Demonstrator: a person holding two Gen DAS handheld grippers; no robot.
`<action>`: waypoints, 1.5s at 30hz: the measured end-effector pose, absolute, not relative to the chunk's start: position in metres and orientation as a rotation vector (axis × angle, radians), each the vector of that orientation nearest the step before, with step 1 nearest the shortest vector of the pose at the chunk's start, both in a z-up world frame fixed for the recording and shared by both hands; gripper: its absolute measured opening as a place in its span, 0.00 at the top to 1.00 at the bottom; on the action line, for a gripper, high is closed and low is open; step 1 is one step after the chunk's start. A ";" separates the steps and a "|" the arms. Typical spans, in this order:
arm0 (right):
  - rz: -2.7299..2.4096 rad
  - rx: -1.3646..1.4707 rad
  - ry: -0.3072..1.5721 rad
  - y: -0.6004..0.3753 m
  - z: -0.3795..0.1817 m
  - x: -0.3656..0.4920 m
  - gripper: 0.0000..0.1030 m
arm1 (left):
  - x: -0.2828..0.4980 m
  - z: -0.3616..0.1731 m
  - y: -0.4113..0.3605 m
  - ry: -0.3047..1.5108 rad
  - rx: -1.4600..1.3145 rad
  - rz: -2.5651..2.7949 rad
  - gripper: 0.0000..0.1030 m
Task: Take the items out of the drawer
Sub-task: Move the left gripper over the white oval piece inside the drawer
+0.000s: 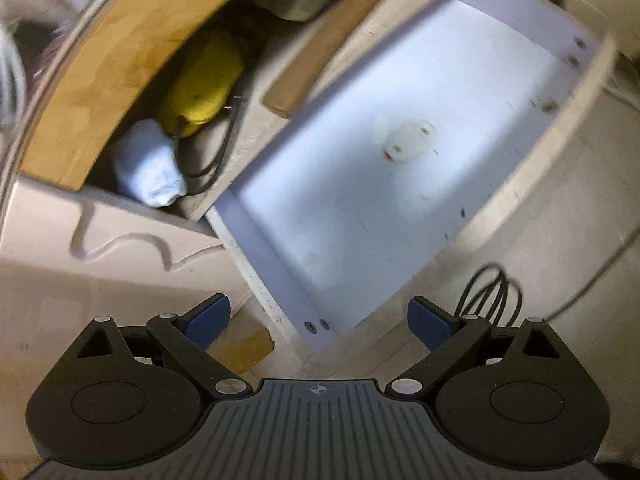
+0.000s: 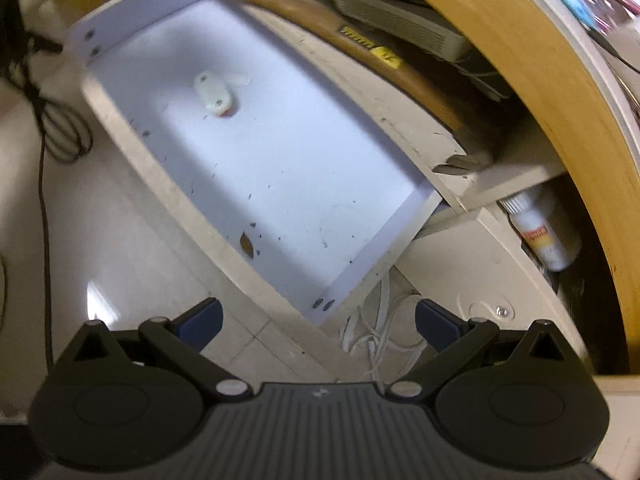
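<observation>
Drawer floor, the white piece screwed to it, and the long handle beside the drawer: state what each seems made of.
Drawer floor: probably white laminated board, smooth, faint sheen, dark specks. White piece: likely moulded plastic, slightly translucent, two screws. Long handle: apparently varnished wood, tan and glossy, with a yellow label.

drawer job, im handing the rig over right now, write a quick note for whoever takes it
Left gripper: open, empty, hovering over the near end of the drawer.
Right gripper: open, empty, also above the drawer's near corner.
Drawer is pulled out. Only a small white plastic fitting lies on its floor, plus a brown leaf-like scrap and specks.
Done: nothing is held.
Left: pick out the white plastic fitting.
</observation>
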State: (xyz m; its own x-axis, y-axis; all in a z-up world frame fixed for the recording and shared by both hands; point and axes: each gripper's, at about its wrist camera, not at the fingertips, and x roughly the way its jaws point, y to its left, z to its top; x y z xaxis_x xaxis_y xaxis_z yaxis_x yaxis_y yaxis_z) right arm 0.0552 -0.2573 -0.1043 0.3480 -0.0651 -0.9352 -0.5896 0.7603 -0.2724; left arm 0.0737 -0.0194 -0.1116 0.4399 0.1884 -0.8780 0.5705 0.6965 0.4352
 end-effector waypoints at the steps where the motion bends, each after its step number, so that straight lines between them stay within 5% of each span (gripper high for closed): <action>1: 0.352 -0.631 1.182 -0.257 -0.104 0.055 0.00 | 0.074 -0.111 -0.020 1.123 0.767 -0.240 0.05; 19: -0.102 -0.023 1.139 -0.270 -0.105 0.039 0.00 | 0.057 -0.108 0.013 1.190 0.048 0.189 0.05; 45: -0.056 0.012 1.120 -0.259 -0.111 0.032 0.00 | 0.057 -0.105 -0.012 1.133 0.081 0.092 0.05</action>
